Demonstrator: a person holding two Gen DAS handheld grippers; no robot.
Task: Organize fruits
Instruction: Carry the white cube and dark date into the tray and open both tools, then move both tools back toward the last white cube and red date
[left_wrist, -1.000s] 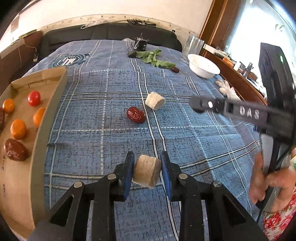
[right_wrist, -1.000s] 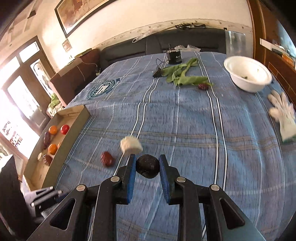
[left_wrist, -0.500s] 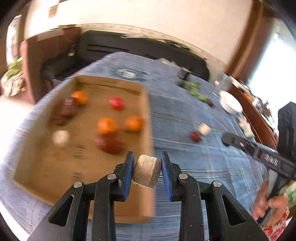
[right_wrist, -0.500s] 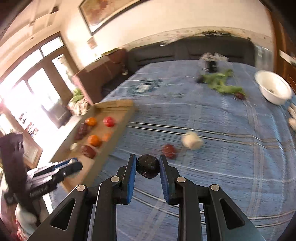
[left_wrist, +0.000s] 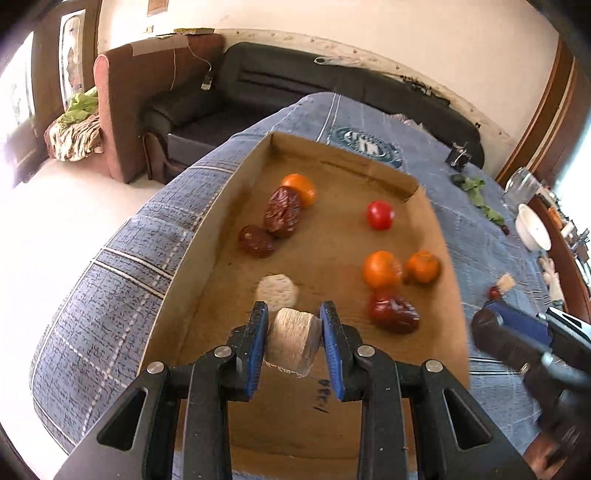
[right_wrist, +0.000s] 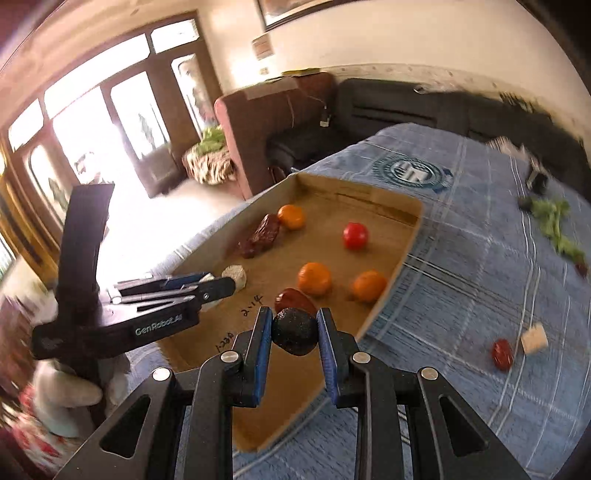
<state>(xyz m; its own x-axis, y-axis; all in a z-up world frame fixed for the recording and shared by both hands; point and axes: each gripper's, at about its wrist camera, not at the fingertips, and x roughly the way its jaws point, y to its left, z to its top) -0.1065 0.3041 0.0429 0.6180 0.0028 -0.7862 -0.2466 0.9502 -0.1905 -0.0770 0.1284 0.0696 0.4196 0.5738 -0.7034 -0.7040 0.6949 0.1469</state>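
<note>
My left gripper (left_wrist: 294, 319) is shut on a pale beige cylinder chunk (left_wrist: 291, 341), held over the near part of the cardboard tray (left_wrist: 332, 157). In the tray lie three oranges, a red tomato (left_wrist: 379, 215), dark red dates (left_wrist: 282, 211) and another pale chunk (left_wrist: 277, 291). My right gripper (right_wrist: 294, 318) is shut on a dark round fruit (right_wrist: 295, 331) above the tray's near right edge (right_wrist: 391, 273). In the right wrist view the left gripper (right_wrist: 208, 287) reaches in from the left. A red date (right_wrist: 502, 354) and a pale chunk (right_wrist: 533, 338) lie on the blue cloth.
The tray sits at the left edge of a blue checked cloth (right_wrist: 461, 288), with a drop to the floor beyond. Green leaves (right_wrist: 554, 221), a white bowl (left_wrist: 533, 230) and a glass jar (left_wrist: 521, 186) stand far right. A black sofa (left_wrist: 295, 85) lies behind.
Both grippers have swung left from the middle of the cloth to above the tray, each still carrying its piece. The loose date and chunk now lie off to the right.
</note>
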